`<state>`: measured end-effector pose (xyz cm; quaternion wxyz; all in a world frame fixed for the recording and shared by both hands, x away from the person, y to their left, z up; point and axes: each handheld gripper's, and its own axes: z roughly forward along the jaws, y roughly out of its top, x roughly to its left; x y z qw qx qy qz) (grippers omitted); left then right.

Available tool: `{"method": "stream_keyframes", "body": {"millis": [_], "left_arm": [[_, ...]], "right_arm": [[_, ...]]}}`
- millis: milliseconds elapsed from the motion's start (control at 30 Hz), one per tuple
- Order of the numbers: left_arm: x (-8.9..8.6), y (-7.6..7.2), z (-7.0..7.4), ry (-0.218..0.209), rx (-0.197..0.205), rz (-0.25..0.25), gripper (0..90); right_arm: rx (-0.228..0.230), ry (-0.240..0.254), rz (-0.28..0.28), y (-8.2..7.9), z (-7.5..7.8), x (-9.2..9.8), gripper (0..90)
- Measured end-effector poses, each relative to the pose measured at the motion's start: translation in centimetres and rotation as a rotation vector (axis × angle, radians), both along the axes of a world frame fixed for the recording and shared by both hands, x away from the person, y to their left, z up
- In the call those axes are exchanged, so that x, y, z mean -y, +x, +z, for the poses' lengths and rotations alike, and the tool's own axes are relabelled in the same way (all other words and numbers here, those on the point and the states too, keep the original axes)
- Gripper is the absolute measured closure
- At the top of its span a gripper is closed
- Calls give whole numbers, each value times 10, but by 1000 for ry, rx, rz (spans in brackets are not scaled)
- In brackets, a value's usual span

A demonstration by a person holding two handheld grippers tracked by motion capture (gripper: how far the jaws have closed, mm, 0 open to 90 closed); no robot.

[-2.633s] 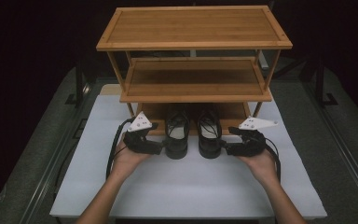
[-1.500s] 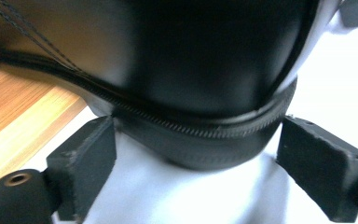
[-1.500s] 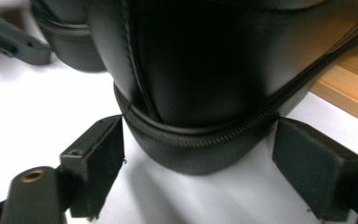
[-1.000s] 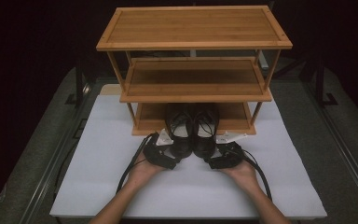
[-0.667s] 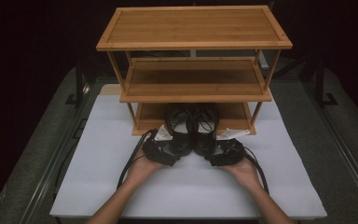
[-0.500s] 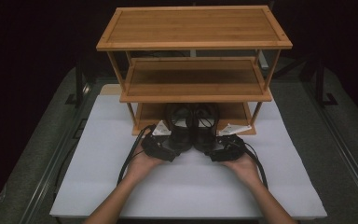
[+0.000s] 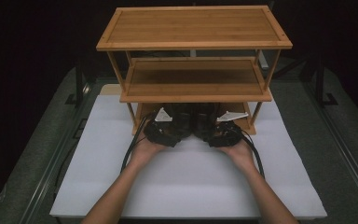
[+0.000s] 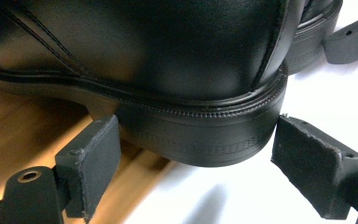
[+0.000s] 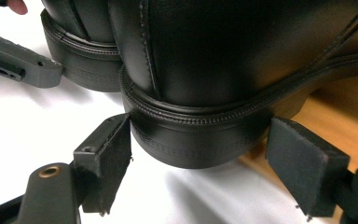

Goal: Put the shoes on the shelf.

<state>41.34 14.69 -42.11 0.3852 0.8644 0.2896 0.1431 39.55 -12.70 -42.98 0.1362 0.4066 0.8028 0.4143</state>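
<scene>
Two black leather shoes stand side by side, toes in on the bottom shelf (image 7: 242, 119) of a bamboo rack (image 7: 193, 28), with their heels over the white mat. My left gripper (image 7: 176, 128) is behind the left shoe (image 7: 184, 116), and my right gripper (image 7: 210, 128) is behind the right shoe (image 7: 204, 116). In the left gripper view, my left gripper (image 8: 198, 140) has its pads against both sides of the left shoe's (image 8: 168, 56) heel. The right gripper view shows my right gripper (image 9: 198, 140) clasping the right shoe's (image 9: 242, 56) heel the same way. The middle shelf hides both toes.
The rack has three shelves; the top and middle ones are bare. It stands at the far side of a white mat (image 7: 191, 186). A low gap lies under the middle shelf (image 7: 193, 81). Cables trail back along each hand. Dark floor surrounds the table.
Both hands have moved forward to the rack with the shoes. The shoes now sit deeper under the middle shelf. Still earlier, the grippers were out at the shoes' sides.
</scene>
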Motion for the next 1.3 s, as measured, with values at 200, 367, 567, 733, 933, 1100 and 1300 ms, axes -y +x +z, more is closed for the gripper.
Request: {"method": "stream_keyframes", "body": {"millis": [200, 367, 567, 733, 933, 1100, 1300], "left_arm": [[3, 14, -4, -10, -3, 20, 154], [4, 23, -6, 4, -1, 22, 154], [3, 32, -9, 5, -10, 23, 154], [2, 37, -12, 25, -17, 15, 153], [5, 43, -15, 60, -25, 21, 152], [6, 48, -19, 59, -27, 28, 152], [6, 52, -21, 54, -38, 39, 150]], "right_arm": [[15, -13, -8, 16, -1, -1, 225], [4, -17, -20, 21, -3, -1, 225], [3, -27, -34, 29, -4, -4, 225], [-3, -37, -36, 30, -6, -8, 225], [-10, -49, -60, 35, -13, -10, 225], [0, -59, -59, 41, -17, -11, 224], [-13, -58, -64, 45, -20, -12, 222]]}}
